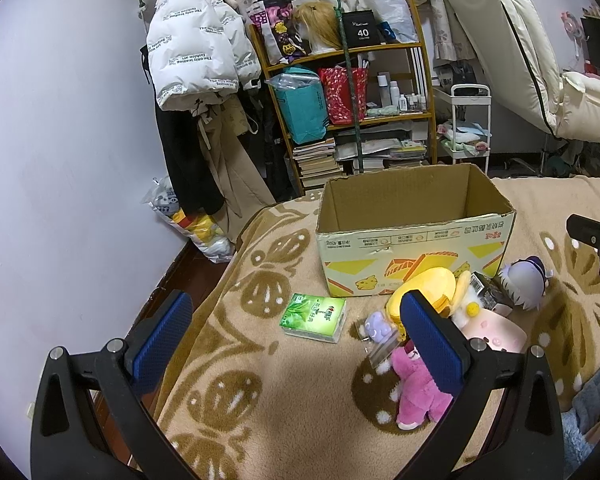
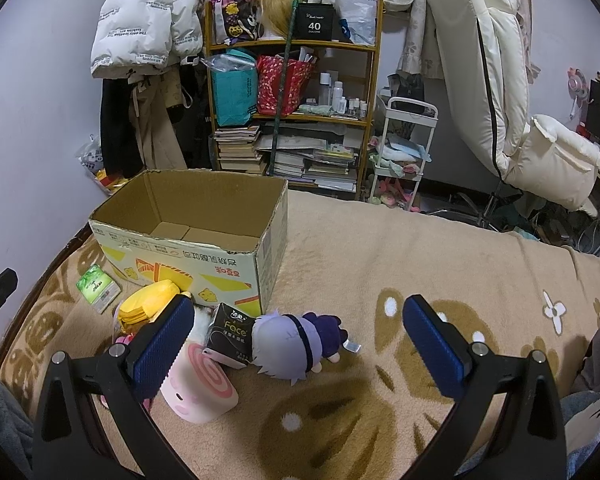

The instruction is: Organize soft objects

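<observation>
An open, empty cardboard box (image 1: 414, 236) stands on the beige blanket; it also shows in the right wrist view (image 2: 188, 240). In front of it lie a yellow plush (image 1: 428, 286), a small lilac toy (image 1: 374, 326), a pink plush (image 1: 418, 390), a pink roll-shaped cushion (image 2: 198, 384), a black tissue pack (image 2: 230, 334) and a purple-haired doll (image 2: 296, 342). A green tissue pack (image 1: 314, 317) lies apart to the left. My left gripper (image 1: 296, 340) is open above the blanket, right of the green pack. My right gripper (image 2: 300, 344) is open around the doll, above it.
A wooden shelf (image 1: 348, 92) with bags, books and bottles stands behind the bed. A white jacket (image 1: 196, 40) hangs to its left. A white trolley (image 2: 400, 148) and a cream recliner (image 2: 520, 100) stand at the right. The bed's left edge (image 1: 204, 292) drops to the floor.
</observation>
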A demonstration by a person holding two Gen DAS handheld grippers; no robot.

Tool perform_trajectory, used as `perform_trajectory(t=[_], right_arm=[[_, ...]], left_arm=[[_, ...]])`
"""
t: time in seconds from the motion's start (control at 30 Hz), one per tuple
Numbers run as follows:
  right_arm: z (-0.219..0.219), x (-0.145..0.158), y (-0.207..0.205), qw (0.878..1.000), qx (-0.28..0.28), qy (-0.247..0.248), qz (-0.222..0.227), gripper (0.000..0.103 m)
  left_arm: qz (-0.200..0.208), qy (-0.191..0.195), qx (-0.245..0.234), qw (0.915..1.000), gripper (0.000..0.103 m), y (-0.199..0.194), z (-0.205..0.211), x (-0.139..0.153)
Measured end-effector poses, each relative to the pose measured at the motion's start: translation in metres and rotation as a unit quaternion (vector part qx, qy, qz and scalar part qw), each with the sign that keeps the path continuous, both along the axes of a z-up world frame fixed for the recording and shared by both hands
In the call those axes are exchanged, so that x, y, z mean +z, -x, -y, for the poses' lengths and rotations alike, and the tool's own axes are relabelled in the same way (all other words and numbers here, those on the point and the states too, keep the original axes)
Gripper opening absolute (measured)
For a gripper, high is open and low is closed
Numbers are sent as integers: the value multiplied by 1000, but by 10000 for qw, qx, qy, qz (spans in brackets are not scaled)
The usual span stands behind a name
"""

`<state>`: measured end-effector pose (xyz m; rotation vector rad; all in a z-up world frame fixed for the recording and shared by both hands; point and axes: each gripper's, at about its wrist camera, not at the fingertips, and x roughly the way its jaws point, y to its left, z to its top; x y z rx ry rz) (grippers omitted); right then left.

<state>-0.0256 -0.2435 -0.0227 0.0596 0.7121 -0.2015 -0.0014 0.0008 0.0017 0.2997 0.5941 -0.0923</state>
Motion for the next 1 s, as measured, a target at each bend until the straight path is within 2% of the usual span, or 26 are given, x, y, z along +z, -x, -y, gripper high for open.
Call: perform_trajectory(t=[0.87,1.0], right_arm=[[-1,0,-2,10000,-12,-9,-30,103],[-6,-13,-2,10000,-45,-23,-53,103]], left_arm=[[66,-18,15,10000,102,1,-3,3],[55,-21,-15,10000,102,3,-1,4]])
